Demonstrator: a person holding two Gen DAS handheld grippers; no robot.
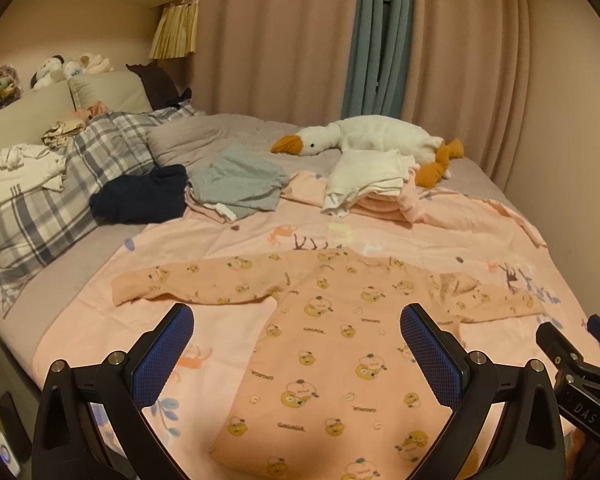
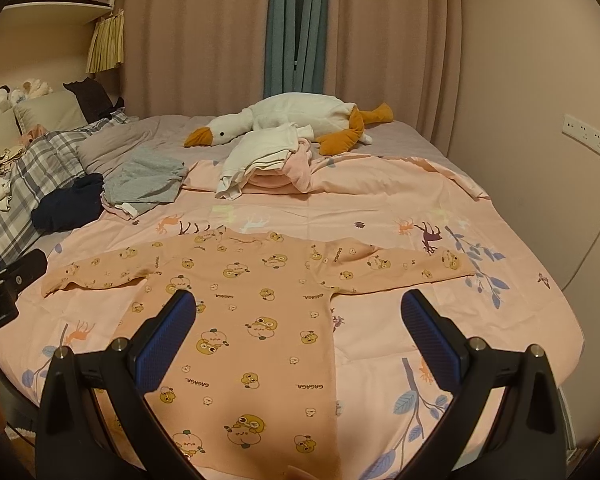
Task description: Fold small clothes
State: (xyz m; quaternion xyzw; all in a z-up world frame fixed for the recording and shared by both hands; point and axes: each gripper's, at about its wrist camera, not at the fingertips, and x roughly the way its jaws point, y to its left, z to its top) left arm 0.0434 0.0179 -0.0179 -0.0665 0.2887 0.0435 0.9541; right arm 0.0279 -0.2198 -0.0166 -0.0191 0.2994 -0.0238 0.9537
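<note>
A small peach long-sleeved top with a cartoon print lies flat on the pink blanket, both sleeves spread out to the sides. It also shows in the right wrist view. My left gripper is open and empty, hovering above the top's body near its left sleeve. My right gripper is open and empty, above the top's body near its right sleeve. The right gripper's body shows at the right edge of the left wrist view.
Behind the top lie a grey garment, a dark navy garment, a white and pink pile and a plush goose. A plaid pillow sits left. Curtains and a wall close off the far and right sides.
</note>
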